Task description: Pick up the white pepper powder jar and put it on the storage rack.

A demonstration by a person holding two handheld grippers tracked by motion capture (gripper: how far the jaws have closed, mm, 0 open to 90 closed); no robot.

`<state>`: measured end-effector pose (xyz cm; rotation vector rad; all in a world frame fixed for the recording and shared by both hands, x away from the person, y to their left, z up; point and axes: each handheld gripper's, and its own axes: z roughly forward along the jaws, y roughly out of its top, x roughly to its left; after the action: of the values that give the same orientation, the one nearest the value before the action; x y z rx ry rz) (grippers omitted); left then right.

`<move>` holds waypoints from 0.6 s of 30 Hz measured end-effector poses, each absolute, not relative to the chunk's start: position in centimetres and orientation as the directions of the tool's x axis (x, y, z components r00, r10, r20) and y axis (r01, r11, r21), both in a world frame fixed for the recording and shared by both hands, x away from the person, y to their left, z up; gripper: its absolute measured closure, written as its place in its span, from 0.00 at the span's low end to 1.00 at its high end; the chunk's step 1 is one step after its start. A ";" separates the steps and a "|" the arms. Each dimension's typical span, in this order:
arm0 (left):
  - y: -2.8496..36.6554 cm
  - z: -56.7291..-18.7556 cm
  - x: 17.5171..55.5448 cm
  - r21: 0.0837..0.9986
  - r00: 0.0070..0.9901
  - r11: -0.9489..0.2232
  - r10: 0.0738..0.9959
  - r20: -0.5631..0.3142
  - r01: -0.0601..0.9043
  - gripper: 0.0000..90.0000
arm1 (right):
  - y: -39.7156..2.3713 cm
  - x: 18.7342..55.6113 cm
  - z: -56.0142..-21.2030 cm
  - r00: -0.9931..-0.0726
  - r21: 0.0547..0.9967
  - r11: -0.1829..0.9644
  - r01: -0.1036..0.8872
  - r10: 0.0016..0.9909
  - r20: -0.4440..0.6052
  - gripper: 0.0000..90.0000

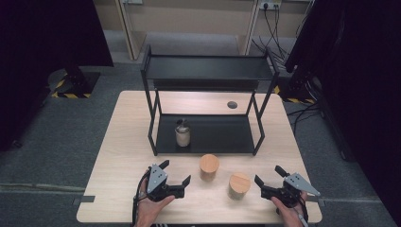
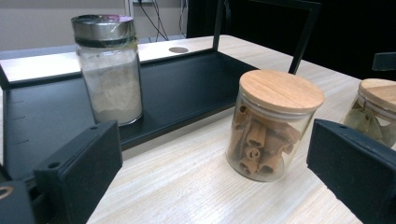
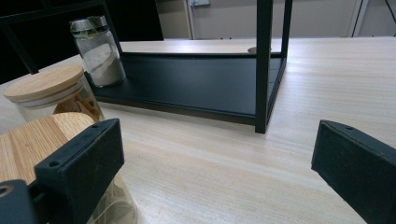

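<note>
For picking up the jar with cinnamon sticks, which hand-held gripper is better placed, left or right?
Probably the left. The left hand-held gripper is open and its view looks straight at the cinnamon jar. The right hand-held gripper, also open, has the other wooden-lid jar standing between it and the cinnamon jar.

The wooden table (image 1: 123, 142) carries a black shelf rack (image 1: 208, 135) and two wood-lidded jars (image 1: 209, 166) (image 1: 239, 185).

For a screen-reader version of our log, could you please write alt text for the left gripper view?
A glass jar of cinnamon sticks with a wooden lid stands on a light wooden table, between the open black left tongs. Behind it to the left, a metal-lidded jar of pale powder sits on a black rack's lower shelf; another wood-lidded jar stands at right.
</note>
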<state>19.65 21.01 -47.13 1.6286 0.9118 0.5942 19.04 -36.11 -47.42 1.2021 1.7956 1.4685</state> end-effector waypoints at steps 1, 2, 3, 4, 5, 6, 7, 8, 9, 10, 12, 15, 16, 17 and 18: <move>21.0 -47.2 19.6 0.965 0.574 -0.081 0.815 -0.080 0.251 0.03 | -36.1 19.0 -47.4 -0.469 0.952 0.018 0.305 0.873 0.134 0.03; 21.1 -47.3 19.5 0.965 0.574 -0.083 0.815 -0.079 0.250 0.03 | -36.1 19.0 -47.4 -0.468 0.952 0.017 0.306 0.873 0.135 0.03; 21.2 -47.3 19.4 0.964 0.575 -0.079 0.814 -0.085 0.255 0.03 | -36.1 19.0 -47.4 -0.468 0.952 0.016 0.306 0.873 0.136 0.03; 21.2 -47.4 19.3 0.963 0.576 -0.080 0.813 -0.086 0.257 0.03 | -36.1 19.0 -47.4 -0.467 0.952 0.015 0.306 0.874 0.136 0.03; 21.3 -47.4 19.2 0.963 0.578 -0.082 0.812 -0.084 0.256 0.03 | -36.1 19.0 -47.4 -0.467 0.952 0.016 0.306 0.874 0.136 0.03; 21.3 -47.5 19.1 0.963 0.579 -0.085 0.811 -0.082 0.256 0.03 | -36.1 19.0 -47.4 -0.467 0.952 0.016 0.307 0.873 0.136 0.03; 21.3 -47.6 19.1 0.963 0.579 -0.083 0.811 -0.085 0.257 0.03 | -36.1 19.0 -47.4 -0.468 0.952 0.016 0.306 0.873 0.136 0.03; 21.3 -47.7 19.0 0.963 0.577 -0.080 0.812 -0.087 0.258 0.03 | -36.1 19.0 -47.4 -0.468 0.952 0.017 0.305 0.873 0.135 0.03; 21.3 -47.8 18.9 0.963 0.575 -0.075 0.813 -0.091 0.258 0.03 | -36.1 19.0 -47.4 -0.468 0.952 0.017 0.305 0.874 0.134 0.03; 21.2 -48.0 18.8 0.963 0.575 -0.071 0.813 -0.095 0.259 0.03 | -36.1 19.0 -47.4 -0.468 0.952 0.017 0.305 0.874 0.134 0.03; 21.0 -48.1 18.8 0.964 0.583 -0.084 0.808 -0.082 0.252 0.03 | -36.1 19.0 -47.4 -0.470 0.951 0.020 0.308 0.873 0.133 0.03; 20.9 -48.2 18.7 0.965 0.584 -0.105 0.810 -0.057 0.239 0.03 | -36.1 19.0 -47.4 -0.472 0.953 0.024 0.303 0.872 0.128 0.03; 21.0 -48.3 18.7 0.965 0.584 -0.103 0.809 -0.061 0.243 0.03 | -36.1 19.0 -47.4 -0.472 0.953 0.023 0.303 0.872 0.129 0.03; 21.0 -48.3 18.7 0.964 0.584 -0.102 0.810 -0.062 0.244 0.03 | -36.1 18.9 -47.4 -0.471 0.953 0.022 0.301 0.873 0.129 0.03; 21.1 -48.4 18.6 0.964 0.583 -0.102 0.810 -0.063 0.247 0.03 | -36.1 18.9 -47.4 -0.471 0.954 0.020 0.300 0.873 0.130 0.03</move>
<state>18.62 21.07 -48.39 1.6487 0.8954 0.6020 18.91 -36.14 -47.41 1.1944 1.7948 1.4678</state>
